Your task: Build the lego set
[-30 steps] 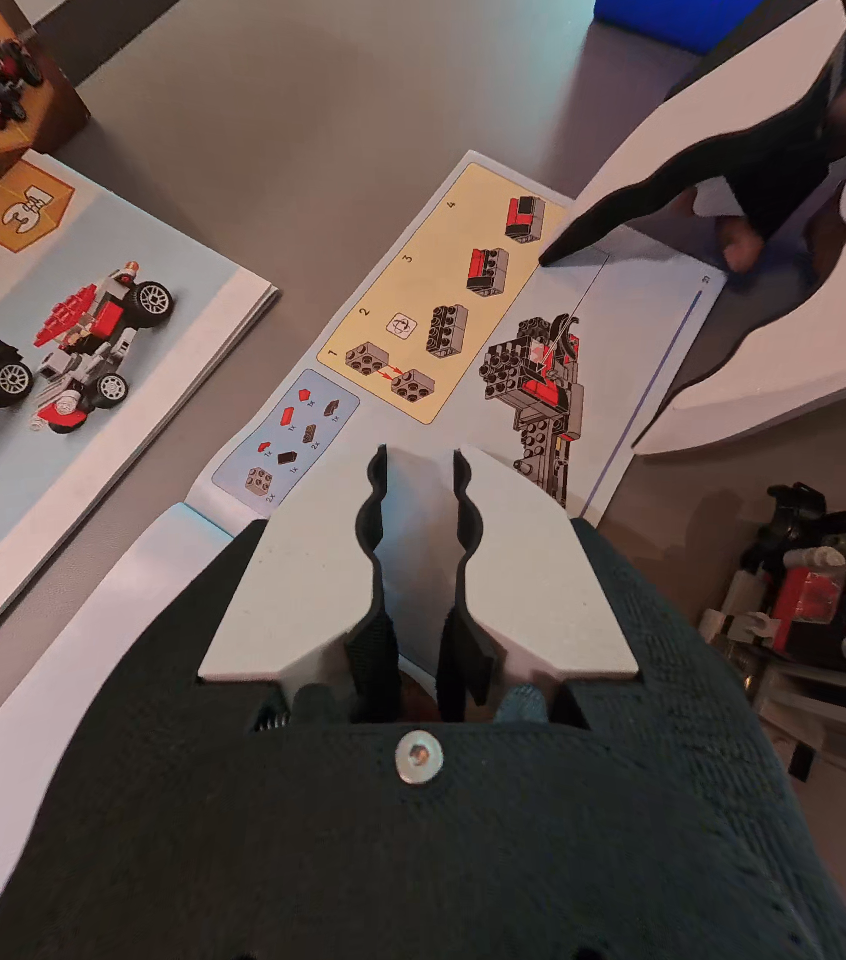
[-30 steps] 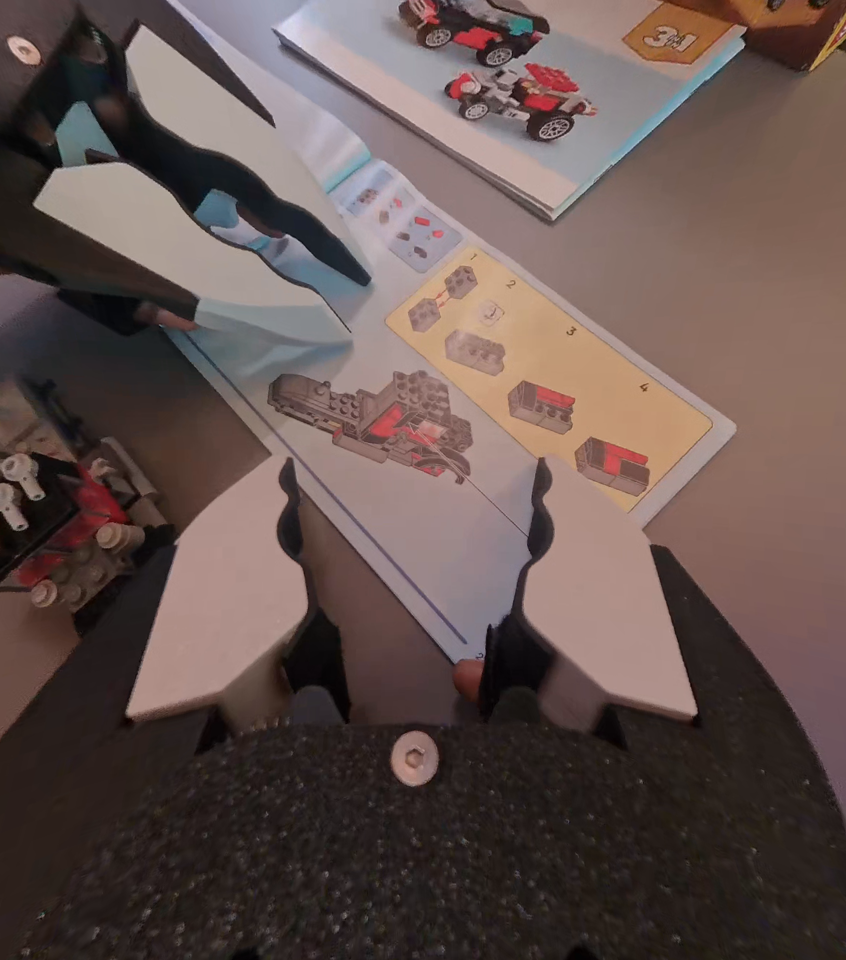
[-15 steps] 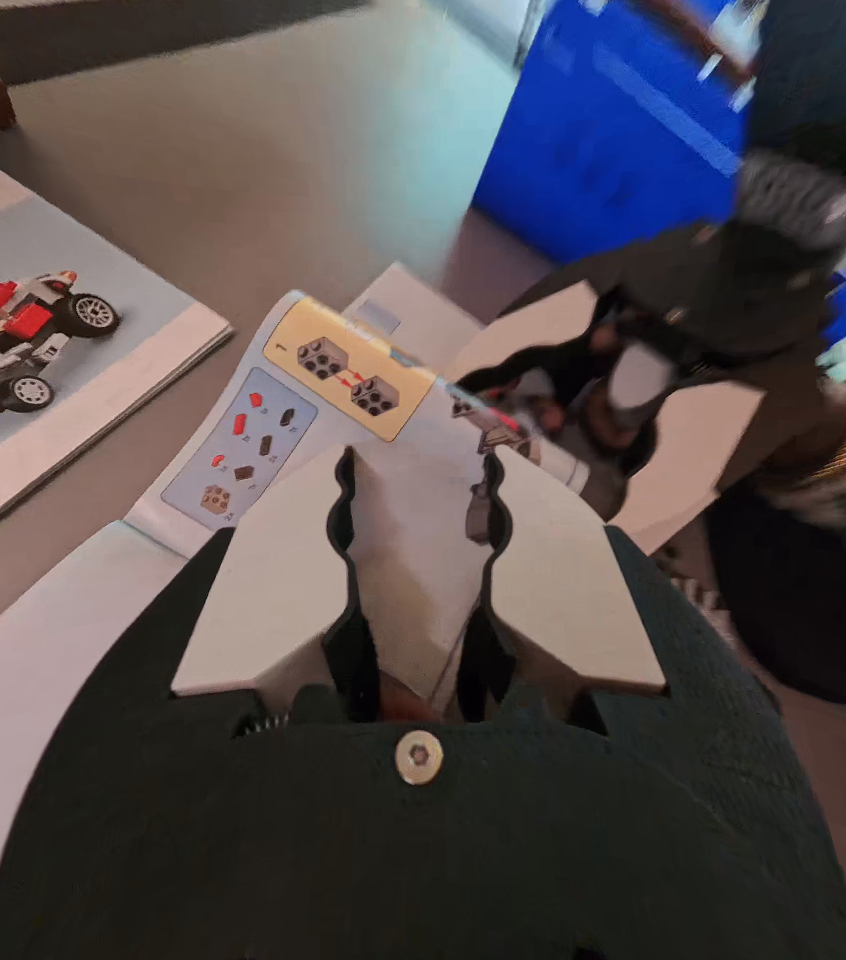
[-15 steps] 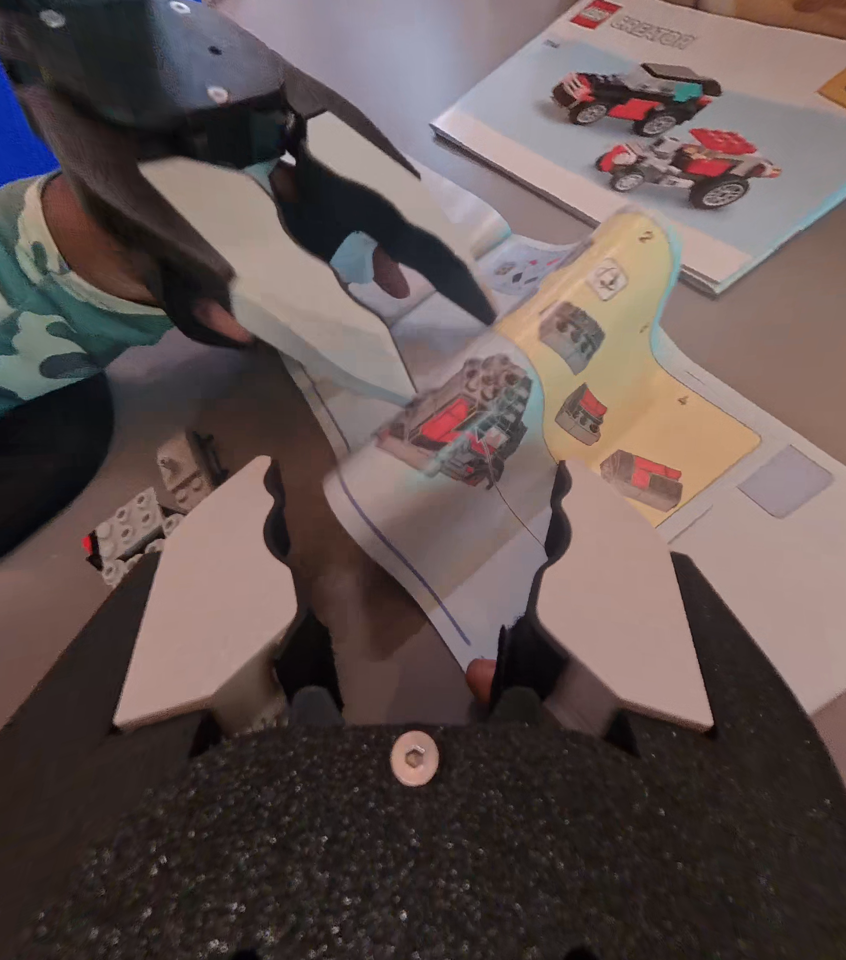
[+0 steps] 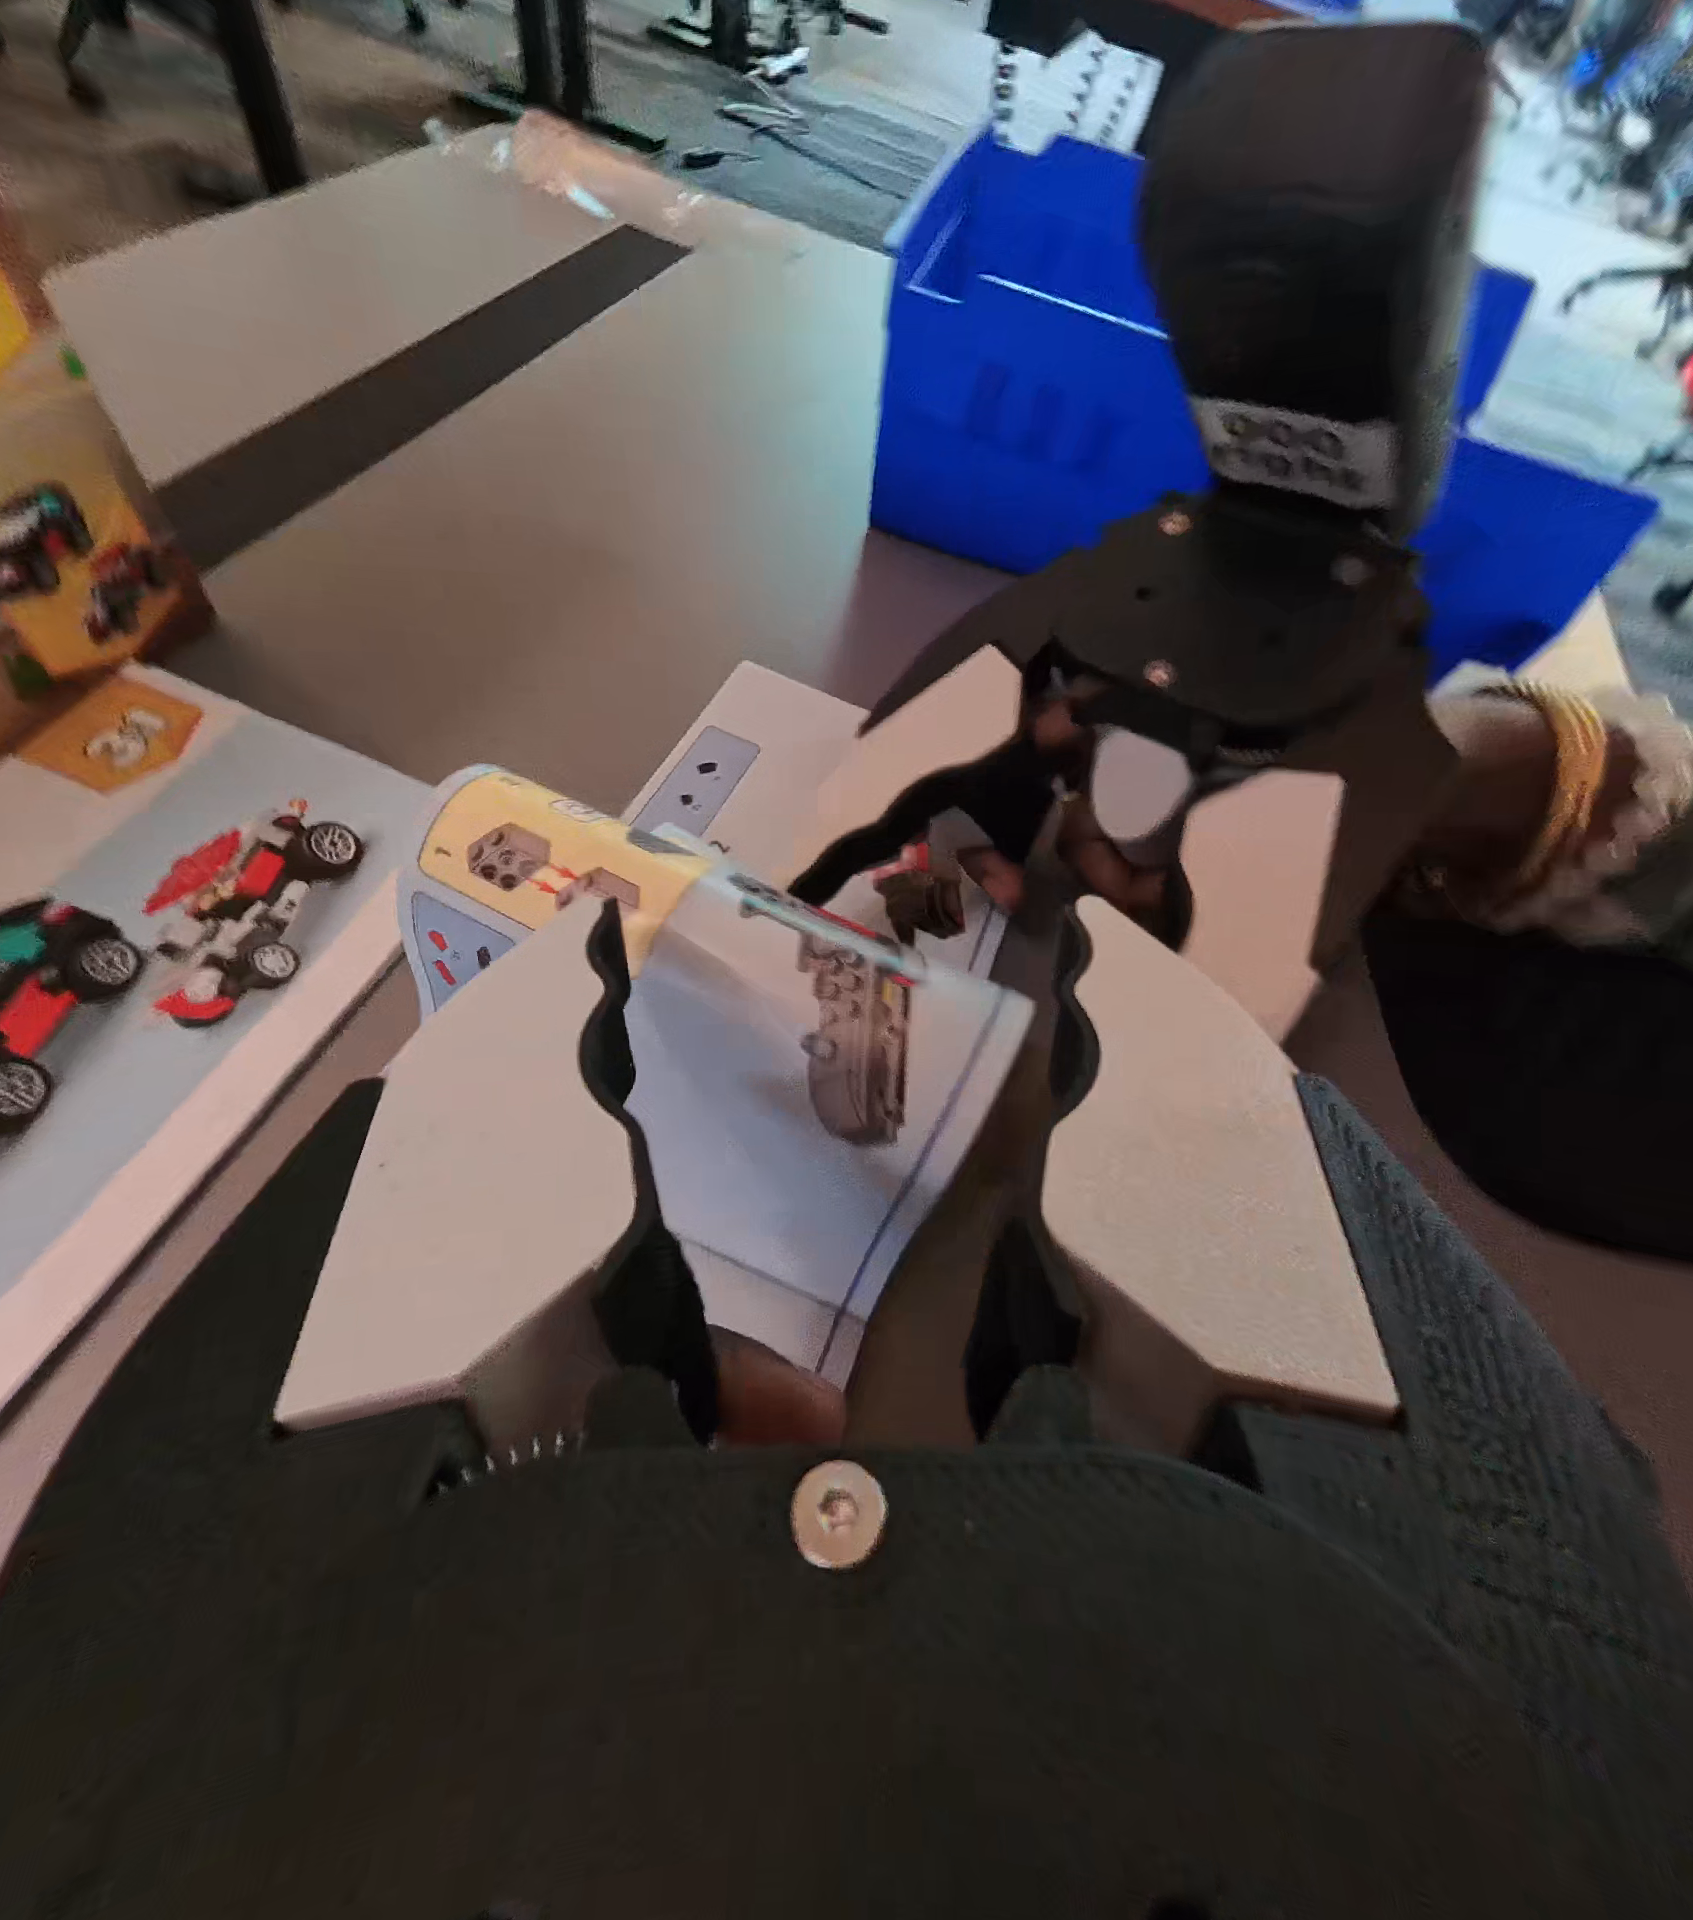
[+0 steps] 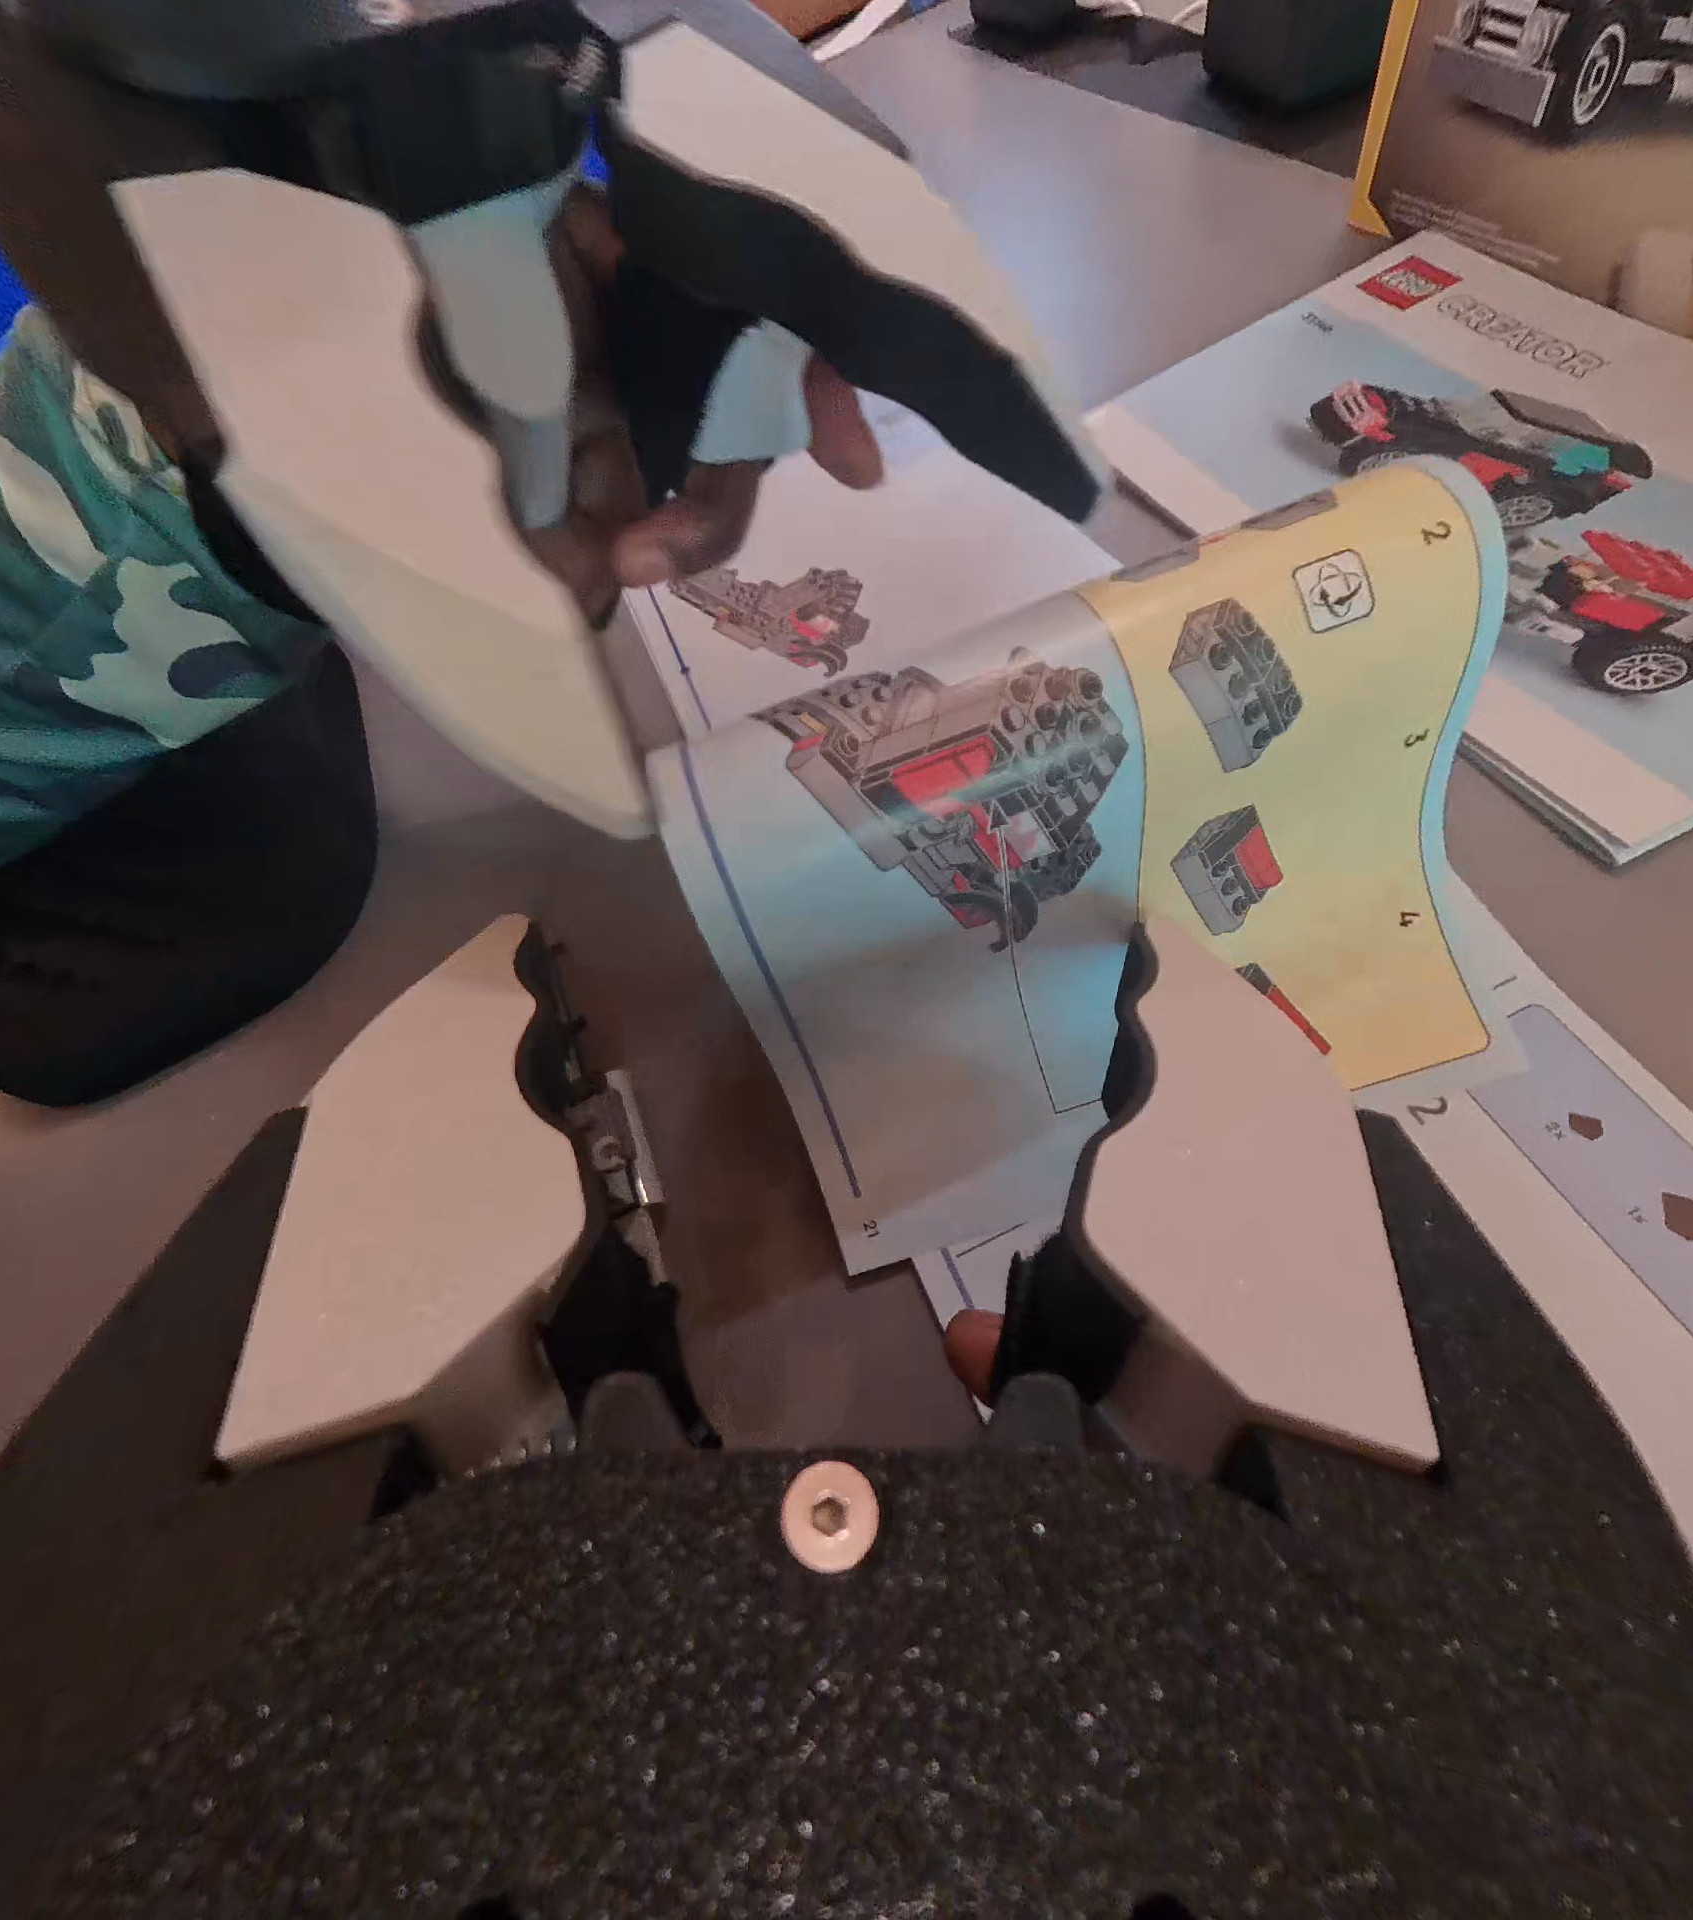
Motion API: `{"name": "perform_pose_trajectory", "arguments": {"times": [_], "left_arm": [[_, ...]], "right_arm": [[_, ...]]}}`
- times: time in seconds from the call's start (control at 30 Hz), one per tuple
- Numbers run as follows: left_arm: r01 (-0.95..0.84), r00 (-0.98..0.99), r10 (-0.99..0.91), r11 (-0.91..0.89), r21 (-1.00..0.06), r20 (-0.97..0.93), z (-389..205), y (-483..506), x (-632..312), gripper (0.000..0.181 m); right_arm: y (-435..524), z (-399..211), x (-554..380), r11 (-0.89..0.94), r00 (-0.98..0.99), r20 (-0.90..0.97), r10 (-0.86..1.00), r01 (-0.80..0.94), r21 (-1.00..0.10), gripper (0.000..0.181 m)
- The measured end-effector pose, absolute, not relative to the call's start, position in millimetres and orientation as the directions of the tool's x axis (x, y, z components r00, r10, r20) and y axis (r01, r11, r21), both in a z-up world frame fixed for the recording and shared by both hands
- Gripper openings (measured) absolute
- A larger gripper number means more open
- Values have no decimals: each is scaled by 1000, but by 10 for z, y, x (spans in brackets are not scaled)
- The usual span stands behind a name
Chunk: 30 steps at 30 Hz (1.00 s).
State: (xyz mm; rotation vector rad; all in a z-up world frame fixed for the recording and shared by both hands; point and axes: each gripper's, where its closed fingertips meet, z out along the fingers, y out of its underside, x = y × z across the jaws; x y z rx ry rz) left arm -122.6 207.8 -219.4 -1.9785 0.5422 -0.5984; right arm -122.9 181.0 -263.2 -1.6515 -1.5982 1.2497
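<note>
The left gripper (image 5: 837, 987) is gaping open at frame centre, the curling instruction page (image 5: 769, 1091) arching up between its fingers. Beyond, upper right, the right gripper (image 5: 1050, 914) is likewise spread wide, ungripping. A second booklet (image 5: 94, 987) is lying left.

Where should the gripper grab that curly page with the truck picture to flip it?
Pinch the curled page at its loose bottom corner, by the blue-lined edge. That edge stands off the booklet, so the open right gripper can probably come from that free side, one finger under, one on top.
</note>
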Motion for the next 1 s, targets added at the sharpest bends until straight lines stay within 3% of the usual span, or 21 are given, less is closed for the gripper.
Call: {"name": "perform_pose_trajectory", "arguments": {"times": [0.1,0.27,0.4,0.5,0.57,0.67,0.83,1.0], "left_arm": [[-292,750,-662,-306,-906,-18,-2128,1876,-1239,79],[-528,763,-542,-210,-823,-351,-2281,1867,-1401,69],[-596,803,-237,-317,-738,-547,-2355,1850,-1894,29],[-352,932,-79,-436,-828,-354,-2498,1646,-2132,9],[-206,971,-1,-507,-837,-238,-2626,1504,-2256,9],[-126,974,83,-567,-814,-209,-2742,1350,-2408,16],[-67,982,114,-545,-836,-153,-2729,1313,-2440,15],[-80,976,127,-544,-835,-176,-2732,1294,-2474,7]], "right_arm": [[1797,-2618,-1242,-156,-134,-246,960,474,-867,103],[1691,-2622,-1310,-128,-187,-245,951,484,-866,105],[1421,-2415,-1297,-13,-344,-185,921,447,-895,109],[1582,-2212,-1224,43,-305,-70,950,348,-936,93],[1847,-2190,-1146,2,-201,-66,977,320,-948,57],[2042,-2370,-1066,-62,-130,-122,984,390,-919,36],[1962,-2655,-1211,105,-231,-26,973,539,-836,8],[1860,-2707,-1618,244,-350,62,935,507,-827,4]]}}
